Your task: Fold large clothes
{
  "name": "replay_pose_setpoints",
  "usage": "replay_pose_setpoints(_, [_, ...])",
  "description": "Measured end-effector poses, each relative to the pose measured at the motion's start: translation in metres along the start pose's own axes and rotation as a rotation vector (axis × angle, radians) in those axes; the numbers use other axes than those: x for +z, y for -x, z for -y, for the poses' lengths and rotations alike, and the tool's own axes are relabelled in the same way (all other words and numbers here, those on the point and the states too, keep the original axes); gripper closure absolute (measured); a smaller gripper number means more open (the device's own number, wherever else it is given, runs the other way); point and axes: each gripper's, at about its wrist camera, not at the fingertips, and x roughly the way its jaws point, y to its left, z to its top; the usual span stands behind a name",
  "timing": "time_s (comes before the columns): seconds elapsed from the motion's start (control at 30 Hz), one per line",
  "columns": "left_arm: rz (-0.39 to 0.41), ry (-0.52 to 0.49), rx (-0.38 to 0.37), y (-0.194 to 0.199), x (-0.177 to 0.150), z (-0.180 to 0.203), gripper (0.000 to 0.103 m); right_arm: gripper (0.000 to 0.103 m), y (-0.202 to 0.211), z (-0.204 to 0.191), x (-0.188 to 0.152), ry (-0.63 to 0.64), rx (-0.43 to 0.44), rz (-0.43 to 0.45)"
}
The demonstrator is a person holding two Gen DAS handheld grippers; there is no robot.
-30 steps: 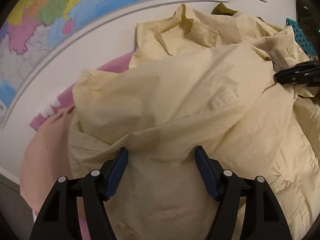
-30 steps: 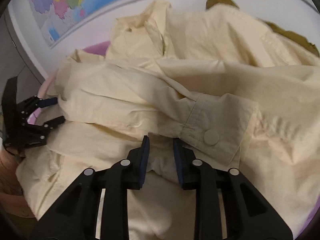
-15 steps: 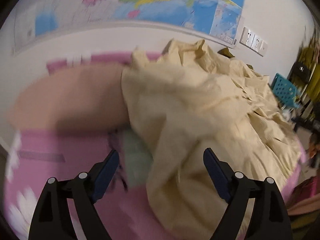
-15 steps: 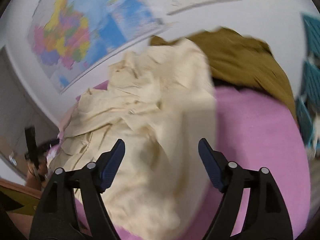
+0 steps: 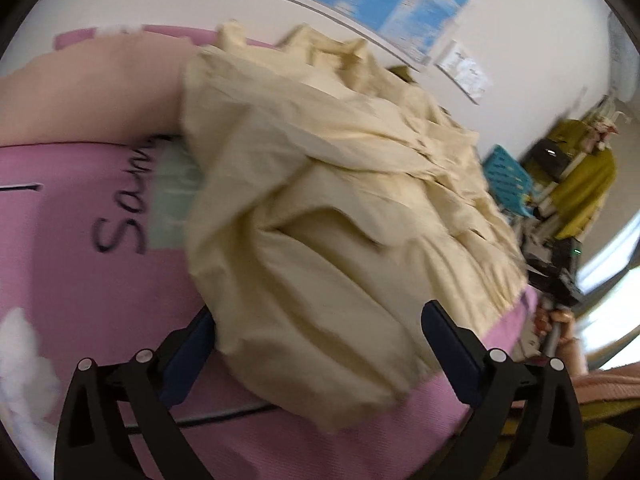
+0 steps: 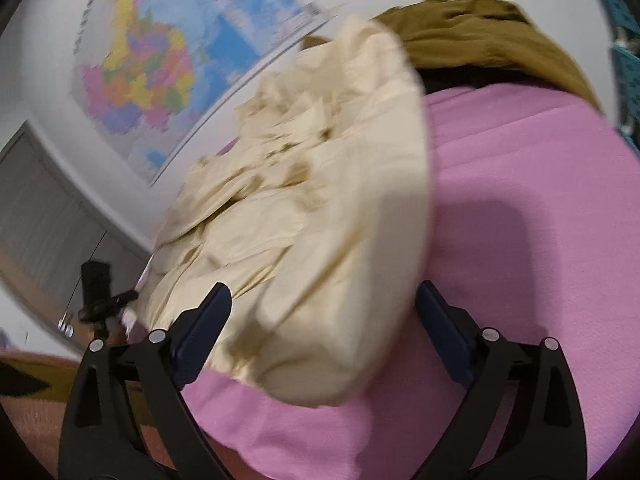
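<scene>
Handwritten "Sam…" on pink sheet point(image 5: 80, 280); rest hidden

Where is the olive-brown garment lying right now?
In the right wrist view, the olive-brown garment lies at the top right, on the far edge of the pink sheet, just behind the cream shirt.

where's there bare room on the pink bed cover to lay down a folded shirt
Most room: the pink bed cover right of the cream shirt, below the olive garment. A smaller patch lies left of the shirt, around the black lettering. The middle, under the shirt, is crowded.

Both tongs off the shirt point(image 5: 340, 216)
</scene>
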Motion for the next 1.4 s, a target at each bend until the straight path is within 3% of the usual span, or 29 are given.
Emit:
replay_pose_setpoints(0.1, [0.005,0.003,-0.051,-0.003,-0.004,0.006,0.007,0.011,-0.014,-0.015,0.0,0.054,0.032,-0.03])
replay_pose_setpoints(0.17, [0.012,0.035,-0.122,-0.006,-0.003,0.004,0.007,0.029,-0.024,-0.02,0.002,0.048,0.091,-0.053])
replay_pose_setpoints(0.2, [0.021,0.05,-0.143,-0.009,-0.003,0.003,0.007,0.031,-0.028,-0.021,0.002,0.047,0.108,-0.057])
replay_pose_setpoints(0.3, [0.039,0.051,-0.123,-0.02,0.004,0.01,0.009,0.046,-0.041,-0.025,0.006,0.033,0.135,-0.065])
replay_pose_setpoints(0.33, [0.04,0.057,-0.11,-0.021,0.006,0.011,0.011,0.055,-0.042,-0.022,0.008,-0.003,0.161,-0.062])
replay_pose_setpoints(0.37, [0.038,0.062,-0.084,-0.023,0.007,0.014,0.023,0.066,-0.042,-0.018,0.008,-0.043,0.199,-0.059])
replay_pose_setpoints(0.4, [0.036,0.066,-0.044,-0.023,0.007,0.014,0.046,0.071,-0.04,-0.017,0.008,-0.066,0.215,-0.049])
replay_pose_setpoints(0.43, [0.03,0.078,0.014,-0.022,0.008,0.014,0.057,0.077,-0.036,-0.017,0.008,-0.081,0.219,-0.035])
replay_pose_setpoints(0.47, [0.014,0.099,0.024,-0.02,0.009,0.011,0.066,0.081,-0.031,-0.019,0.009,-0.089,0.233,-0.019])
replay_pose_setpoints(0.6, [0.042,0.154,-0.028,0.01,0.014,0.007,0.078,0.087,-0.002,-0.041,0.014,-0.058,0.292,0.06])
replay_pose_setpoints(0.7, [0.077,0.135,-0.088,0.042,0.015,0.016,0.08,0.088,0.028,-0.074,0.02,0.021,0.322,0.119])
replay_pose_setpoints(0.87, [0.071,0.134,-0.173,0.08,0.003,0.013,0.077,0.089,0.062,-0.088,0.013,0.041,0.374,0.172])
replay_pose_setpoints(1.07, [-0.034,0.209,-0.128,0.055,-0.01,-0.003,0.078,0.089,0.046,-0.077,-0.001,-0.038,0.324,0.109])
replay_pose_setpoints(1.23, [-0.019,0.199,-0.126,0.062,0.009,-0.004,0.078,0.089,0.05,-0.085,0.021,-0.039,0.323,0.148])
replay_pose_setpoints(1.4, [-0.001,0.148,-0.095,0.077,0.048,0.009,0.079,0.088,0.046,-0.085,0.054,-0.065,0.328,0.172])
